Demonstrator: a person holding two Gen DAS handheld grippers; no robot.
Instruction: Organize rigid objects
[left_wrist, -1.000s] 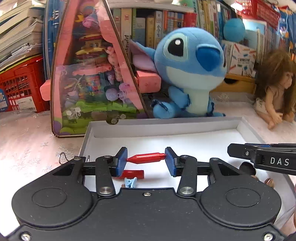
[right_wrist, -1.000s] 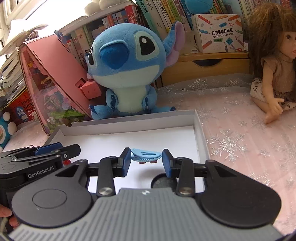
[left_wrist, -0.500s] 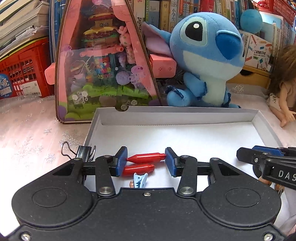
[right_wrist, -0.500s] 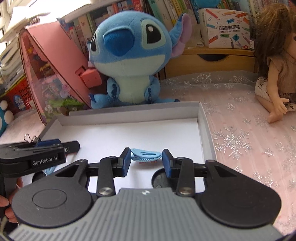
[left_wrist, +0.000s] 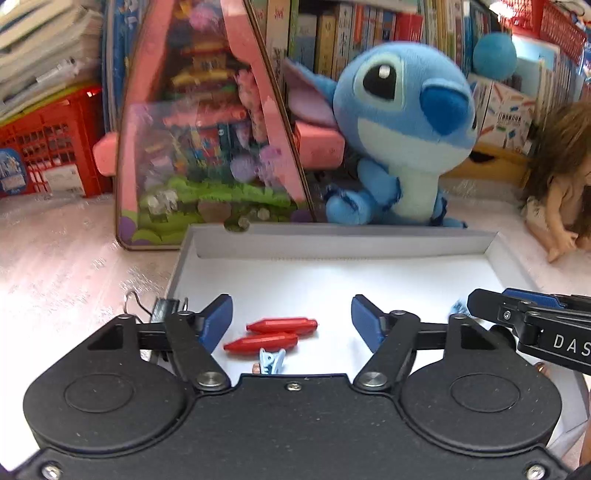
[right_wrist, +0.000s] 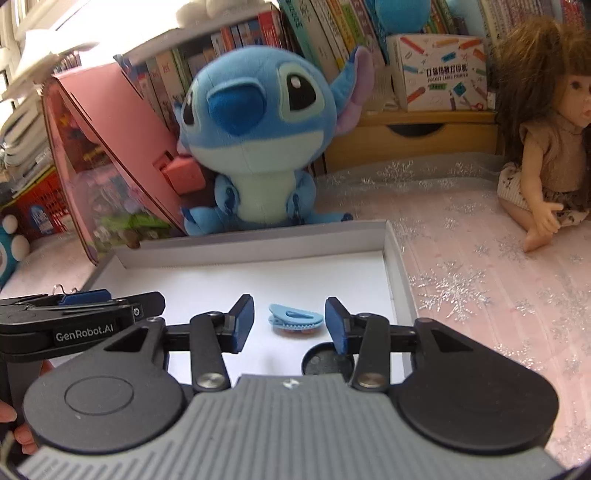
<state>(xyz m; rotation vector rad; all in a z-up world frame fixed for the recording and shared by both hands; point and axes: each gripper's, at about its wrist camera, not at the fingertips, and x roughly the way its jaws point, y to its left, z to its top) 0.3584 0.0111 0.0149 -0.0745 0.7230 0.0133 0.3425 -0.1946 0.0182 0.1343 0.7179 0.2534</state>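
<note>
left gripper (left_wrist: 291, 319): jaws just spread apart, nothing pinched; two red pieces (left_wrist: 281, 325) lie on the white tray (left_wrist: 332, 243) floor, lower middle of the frame, looks like a drop-off

right gripper (right_wrist: 289, 320): also just opened up, so the blue hair clip (right_wrist: 295, 319) sits loose on the tray between the pads, touching neither

why: likely sorting the small hard stuff into the tray, plush (right_wrist: 255, 122) stays out

Tray (left_wrist: 491, 247) middle clear; plush (left_wrist: 402, 140) blocks behind.
</note>
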